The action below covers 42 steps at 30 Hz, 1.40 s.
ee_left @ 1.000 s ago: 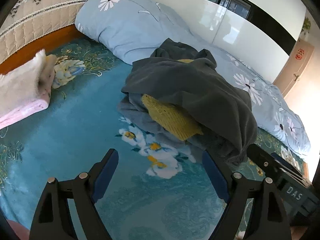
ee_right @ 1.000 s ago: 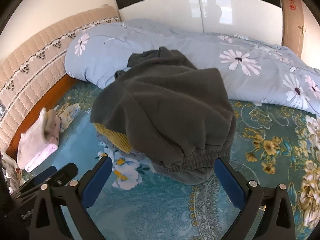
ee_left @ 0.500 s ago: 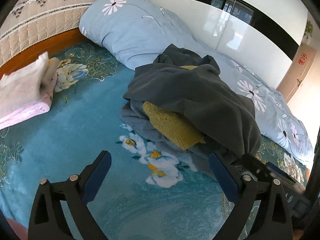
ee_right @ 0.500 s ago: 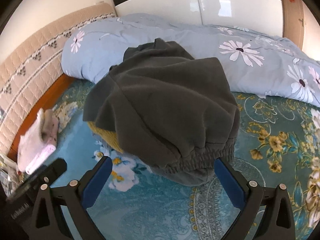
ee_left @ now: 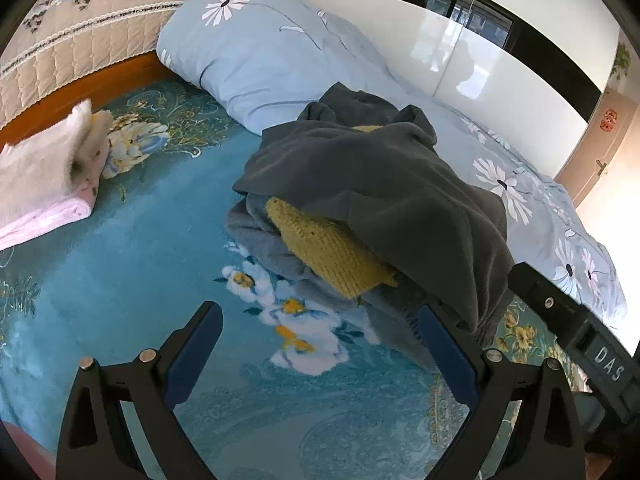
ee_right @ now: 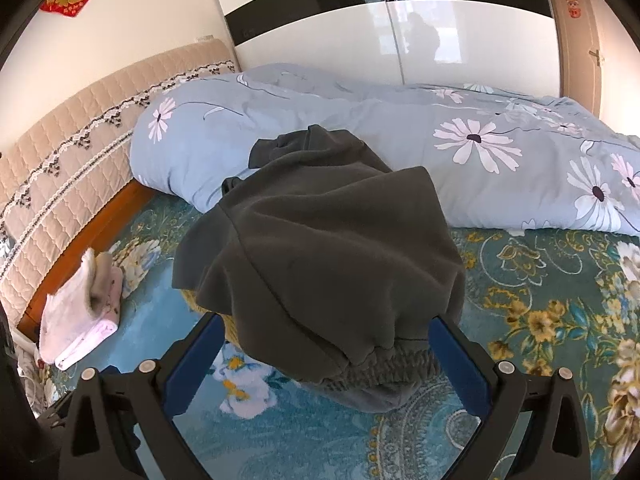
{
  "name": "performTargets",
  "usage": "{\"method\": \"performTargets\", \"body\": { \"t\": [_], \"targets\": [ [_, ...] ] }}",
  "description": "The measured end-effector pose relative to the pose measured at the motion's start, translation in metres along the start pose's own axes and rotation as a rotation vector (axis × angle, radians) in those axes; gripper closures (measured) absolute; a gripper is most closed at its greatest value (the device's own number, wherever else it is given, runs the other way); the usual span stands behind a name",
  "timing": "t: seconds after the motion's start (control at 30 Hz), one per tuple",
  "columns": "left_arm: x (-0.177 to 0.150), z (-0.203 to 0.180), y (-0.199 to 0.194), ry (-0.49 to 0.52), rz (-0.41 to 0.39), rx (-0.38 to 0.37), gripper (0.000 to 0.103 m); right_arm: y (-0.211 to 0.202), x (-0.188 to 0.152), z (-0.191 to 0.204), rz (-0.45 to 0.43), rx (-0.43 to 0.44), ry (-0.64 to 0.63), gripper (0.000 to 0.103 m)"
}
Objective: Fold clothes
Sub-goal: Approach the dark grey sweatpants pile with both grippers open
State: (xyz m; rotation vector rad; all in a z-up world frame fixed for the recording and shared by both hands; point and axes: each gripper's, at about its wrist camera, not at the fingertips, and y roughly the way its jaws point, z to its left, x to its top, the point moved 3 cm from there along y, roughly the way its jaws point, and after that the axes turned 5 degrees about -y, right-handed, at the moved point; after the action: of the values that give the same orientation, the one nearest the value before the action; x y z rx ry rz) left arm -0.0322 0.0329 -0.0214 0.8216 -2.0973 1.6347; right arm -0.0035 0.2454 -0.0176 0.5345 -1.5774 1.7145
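A heap of clothes lies on the teal flowered bedspread (ee_left: 120, 280). A dark grey garment (ee_left: 380, 184) is on top, over a yellow knit (ee_left: 332, 252) and a blue-grey piece (ee_left: 256, 232). My left gripper (ee_left: 318, 328) stands wide open over bare bedspread, just short of the heap's near left side. In the right wrist view the dark grey garment (ee_right: 332, 252) fills the middle. Its elastic hem (ee_right: 380, 364) lies between the spread fingers of my open right gripper (ee_right: 326, 340). The pads do not press on it.
A folded white and pink stack (ee_left: 44, 184) (ee_right: 80, 320) sits by the wooden bed edge at the left. A light blue daisy duvet (ee_left: 260, 52) (ee_right: 440, 160) is rolled up behind the heap. A quilted headboard (ee_right: 80, 152) and glossy wardrobe doors (ee_right: 400, 40) stand behind.
The left jaws have spread wider. The right gripper has come closer to the heap, so the grey hem now sits between its fingers.
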Motion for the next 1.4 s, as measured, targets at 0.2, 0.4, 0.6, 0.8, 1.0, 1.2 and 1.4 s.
{"method": "performTargets", "body": {
  "t": [0.2, 0.4, 0.6, 0.8, 1.0, 1.2, 1.4],
  "targets": [
    [0.001, -0.005, 0.002, 0.004, 0.0, 0.001, 0.005, 0.002, 0.0, -0.003, 0.001, 0.011, 0.008, 0.0],
    [-0.003, -0.004, 0.006, 0.001, 0.013, 0.002, 0.005, 0.007, -0.002, -0.002, 0.029, 0.016, 0.009, 0.0],
    [-0.005, 0.001, 0.01, 0.001, 0.024, 0.003, 0.005, 0.011, -0.006, 0.0, 0.054, 0.021, 0.012, 0.0],
    [-0.006, 0.003, 0.011, 0.017, 0.03, 0.008, 0.005, 0.014, -0.008, 0.002, 0.08, 0.011, -0.003, 0.0],
    [-0.006, 0.007, 0.013, 0.02, 0.04, 0.007, 0.005, 0.017, -0.009, 0.005, 0.111, 0.004, -0.014, 0.0],
    [-0.007, 0.01, 0.012, 0.009, 0.043, -0.018, 0.005, 0.016, -0.01, 0.006, 0.121, 0.035, -0.007, 0.0],
    [-0.002, 0.005, 0.008, 0.032, 0.019, -0.029, 0.005, 0.009, -0.004, 0.014, 0.087, 0.036, -0.034, 0.0]
  ]
}}
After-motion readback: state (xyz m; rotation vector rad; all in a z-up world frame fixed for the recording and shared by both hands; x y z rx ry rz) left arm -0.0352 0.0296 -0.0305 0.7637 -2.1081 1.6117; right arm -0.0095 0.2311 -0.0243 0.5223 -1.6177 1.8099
